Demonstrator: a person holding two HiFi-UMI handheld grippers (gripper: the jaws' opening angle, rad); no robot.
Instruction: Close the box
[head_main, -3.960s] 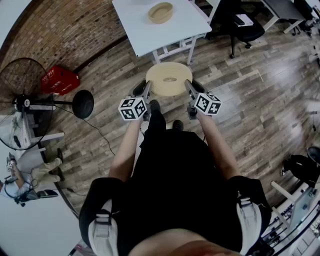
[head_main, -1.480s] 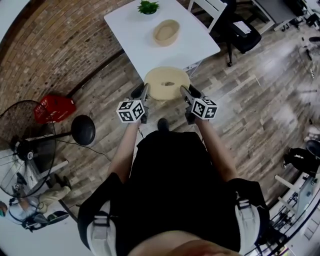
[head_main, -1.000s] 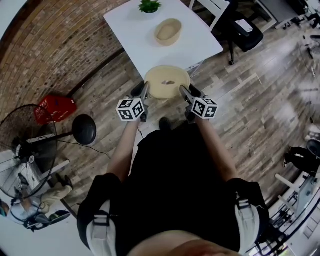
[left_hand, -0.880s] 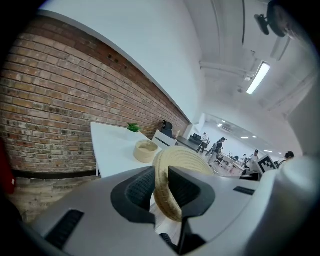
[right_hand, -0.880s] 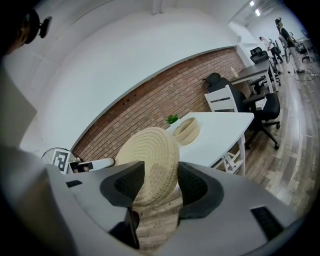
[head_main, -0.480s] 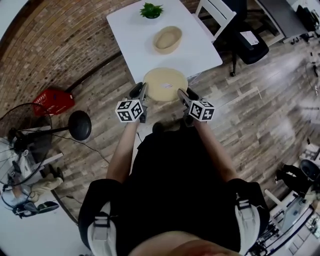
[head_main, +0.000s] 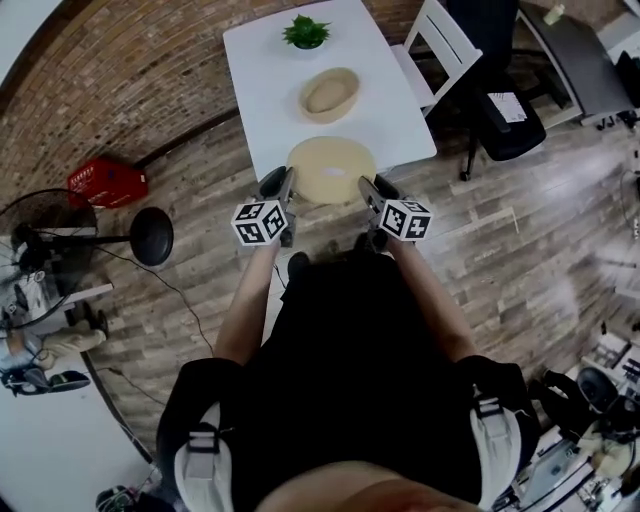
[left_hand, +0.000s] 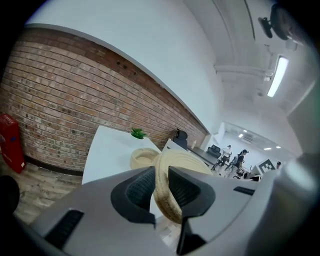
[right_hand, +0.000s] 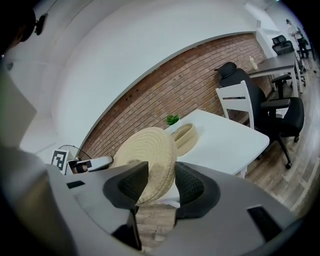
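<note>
Two grippers are out in front of the person, one on each side of the round woven lid (head_main: 331, 170), and that lid is up in the air between them. Both bare forearms reach forward side by side from bent elbows, about level with each other, the marker cubes facing up and the jaws angled inward toward the lid.

On the left gripper (head_main: 281, 181) the picture is plain: its two dark ribbed pads are clamped on the lid's rim, one pad on either face of the coiled edge. Over on the right gripper (head_main: 367, 186) the jaws are closing right now, the opposite rim sits between them, and the pads look to be pressing it.

From above, the lid shows its broad face and hangs over the near edge of the white table (head_main: 262, 70), partly above the tabletop and partly above the wooden floor. The open woven box (head_main: 329, 95) sits farther along that table, clear of the lid, uncovered. Beyond it, near the far end, stands a small green plant (head_main: 307, 32). A white chair (head_main: 441, 37) is drawn up at the table's right side.
</note>
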